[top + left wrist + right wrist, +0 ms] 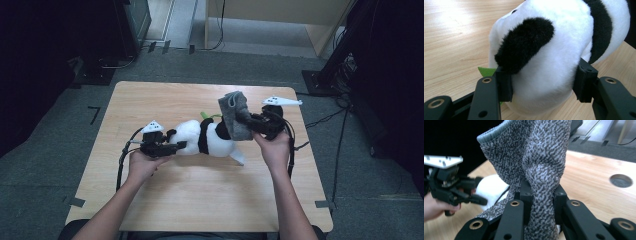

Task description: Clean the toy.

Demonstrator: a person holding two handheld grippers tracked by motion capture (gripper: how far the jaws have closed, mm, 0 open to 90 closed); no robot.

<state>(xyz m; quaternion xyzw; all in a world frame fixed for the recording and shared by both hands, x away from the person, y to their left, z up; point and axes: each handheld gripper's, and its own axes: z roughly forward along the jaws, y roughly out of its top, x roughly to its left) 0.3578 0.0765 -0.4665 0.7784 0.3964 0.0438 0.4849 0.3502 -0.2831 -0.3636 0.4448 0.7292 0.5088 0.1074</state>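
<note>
From the high view, a pale wooden worktop with rounded corners carries a plush panda, soft and rounded, white with black bands, lying on its side about midway between the left and right edges and nearer the far edge than the near one. The left claw is clamped on the toy's left end, while the right claw holds a grey knitted sock raised over the toy's right end; where sock and plush meet is hard to make out, since the claw and the fabric cover that spot. A small green scrap peeks out behind the panda. In the left gripper view, the two black jaws press into either side of a fluffy white bulge of the panda, with a fuzzy black patch just above the left jaw; a green felt piece sticks out below, mostly hidden behind the jaw. In the right gripper view, the jaws pinch a bunched fold of the sock, a speckled grey-and-white knit with a ribbed plain-grey cuff at the top; its lower part is cut off by the frame. Beyond it, the left claw and a hand appear blurred, with white plush behind, and a round hole sits in the worktop.
</note>
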